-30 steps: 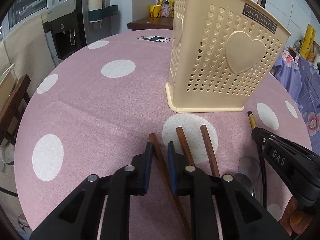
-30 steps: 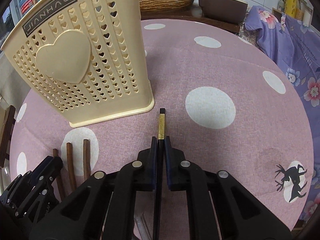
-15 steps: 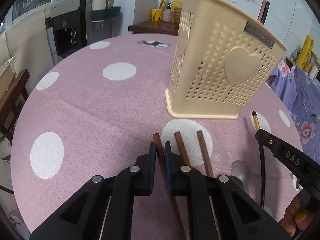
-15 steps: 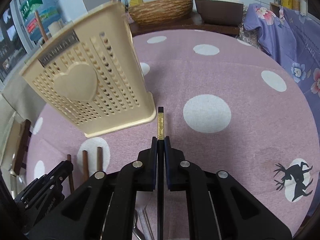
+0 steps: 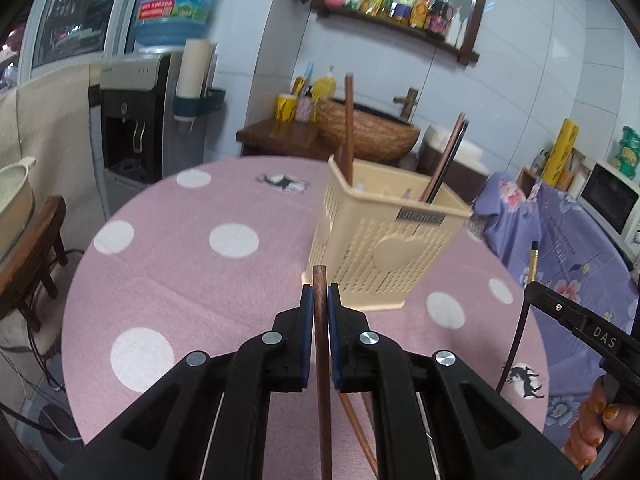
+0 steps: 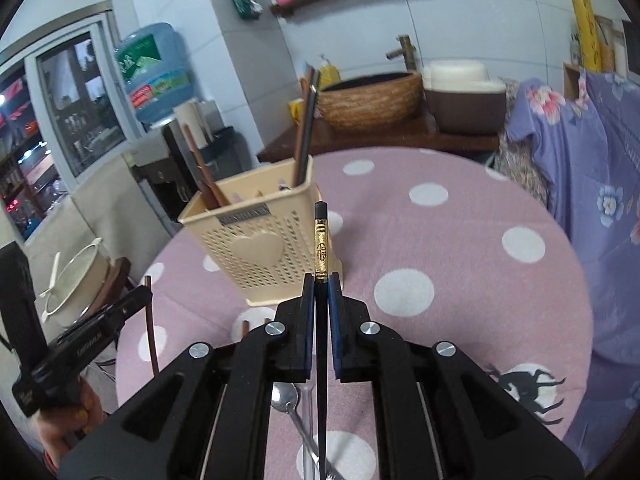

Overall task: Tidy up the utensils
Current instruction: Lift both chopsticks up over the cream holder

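My left gripper (image 5: pixel 319 294) is shut on a brown wooden chopstick (image 5: pixel 320 280), raised above the pink dotted table (image 5: pixel 200 288). In my right gripper (image 6: pixel 321 282), also shut, sits a black chopstick with a gold band (image 6: pixel 321 248), lifted clear of the table. Ahead of both stands the cream perforated utensil holder (image 5: pixel 384 248) (image 6: pixel 256 248) with a heart on its side, several chopsticks upright inside. On the cloth lie two brown chopsticks (image 6: pixel 245 326), a metal spoon (image 6: pixel 285 396) and a clear spoon (image 6: pixel 306 420). Each gripper shows at the edge of the other view, at right (image 5: pixel 532 280) and at left (image 6: pixel 147 292).
A water dispenser (image 5: pixel 132 120) with a blue bottle stands behind the table at left. A woven basin (image 5: pixel 372 128) sits on a wooden counter beyond. Purple floral fabric (image 5: pixel 568 272) hangs to the right, and a wooden stool with a pot (image 5: pixel 24 232) is at the left.
Both grippers have risen off the table with their chopsticks, which lay on the cloth a second ago. The views tilted up, so the holder's open top and the back wall now show.
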Motion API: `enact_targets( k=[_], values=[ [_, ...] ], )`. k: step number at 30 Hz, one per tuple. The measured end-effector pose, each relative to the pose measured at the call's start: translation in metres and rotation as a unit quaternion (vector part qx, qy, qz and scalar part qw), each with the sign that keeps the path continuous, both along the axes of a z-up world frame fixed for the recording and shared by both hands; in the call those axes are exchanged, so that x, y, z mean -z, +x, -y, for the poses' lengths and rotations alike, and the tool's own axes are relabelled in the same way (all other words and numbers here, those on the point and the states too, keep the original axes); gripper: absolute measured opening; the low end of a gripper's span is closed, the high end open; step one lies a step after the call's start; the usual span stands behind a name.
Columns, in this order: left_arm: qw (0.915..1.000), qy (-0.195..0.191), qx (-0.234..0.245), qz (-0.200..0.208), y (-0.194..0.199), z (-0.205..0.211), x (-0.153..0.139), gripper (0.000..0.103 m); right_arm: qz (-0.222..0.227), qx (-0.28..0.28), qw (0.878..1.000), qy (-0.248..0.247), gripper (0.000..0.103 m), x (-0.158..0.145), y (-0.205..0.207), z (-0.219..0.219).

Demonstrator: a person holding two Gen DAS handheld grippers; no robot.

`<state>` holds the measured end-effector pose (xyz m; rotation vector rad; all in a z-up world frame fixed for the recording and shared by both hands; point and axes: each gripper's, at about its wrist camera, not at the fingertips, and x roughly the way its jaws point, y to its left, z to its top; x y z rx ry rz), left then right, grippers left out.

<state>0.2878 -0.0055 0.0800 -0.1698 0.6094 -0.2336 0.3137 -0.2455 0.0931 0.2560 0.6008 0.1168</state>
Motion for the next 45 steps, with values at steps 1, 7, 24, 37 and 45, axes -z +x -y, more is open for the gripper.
enact_targets(
  k=[1,7,24,37,45],
  values=[
    [1.0000,0.000,0.004,0.009,-0.003,-0.001,-0.006,0.008,0.008,-0.006,1.000,0.000,0.008,-0.008,-0.005,0.002],
    [0.9988,-0.004,0.009,0.048,-0.015,-0.009,-0.033,0.008,0.036,-0.026,0.999,0.010,0.008,-0.039,-0.026,0.008],
    [0.9968,0.001,0.008,0.080,-0.015,-0.011,-0.053,0.008,0.052,-0.037,0.998,-0.016,0.008,-0.055,-0.031,-0.009],
    [0.9928,-0.020,0.025,0.115,-0.014,-0.010,-0.092,0.008,0.071,-0.049,0.996,-0.002,0.008,-0.090,-0.017,-0.007],
    [0.9848,-0.053,0.038,0.161,0.011,0.002,-0.171,0.008,0.118,-0.026,0.993,0.002,0.008,-0.162,0.021,-0.008]
  ],
)
